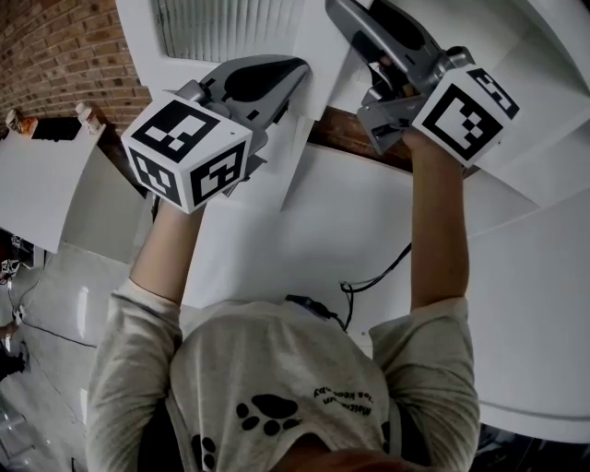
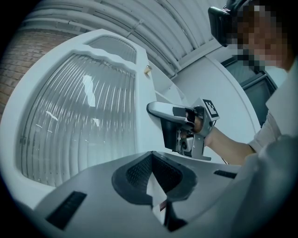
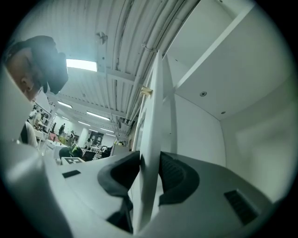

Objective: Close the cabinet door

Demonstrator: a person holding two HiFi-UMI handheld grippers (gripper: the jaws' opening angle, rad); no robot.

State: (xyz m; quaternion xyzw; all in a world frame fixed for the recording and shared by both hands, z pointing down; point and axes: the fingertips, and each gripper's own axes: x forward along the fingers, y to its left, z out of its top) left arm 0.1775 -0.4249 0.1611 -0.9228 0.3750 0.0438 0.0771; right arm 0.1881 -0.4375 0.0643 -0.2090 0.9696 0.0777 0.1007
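Note:
The white cabinet door (image 1: 230,32) has a ribbed glass pane (image 2: 79,121) and stands partly swung out from the wall cabinet. My left gripper (image 1: 286,78) is at the door's lower edge; in the left gripper view its pads (image 2: 135,174) close around a thin white strip of that edge. My right gripper (image 1: 348,17) sits further right on the door's free edge. In the right gripper view the door (image 3: 151,139) runs edge-on between the two pads (image 3: 174,174), which lie against both faces. A small knob (image 3: 146,91) sticks out higher up the edge.
The open cabinet's white inside with a shelf (image 3: 209,79) lies to the right of the door. A brick wall (image 1: 64,46) is at the left. A white counter (image 1: 369,221) with a black cable (image 1: 369,281) is below my arms.

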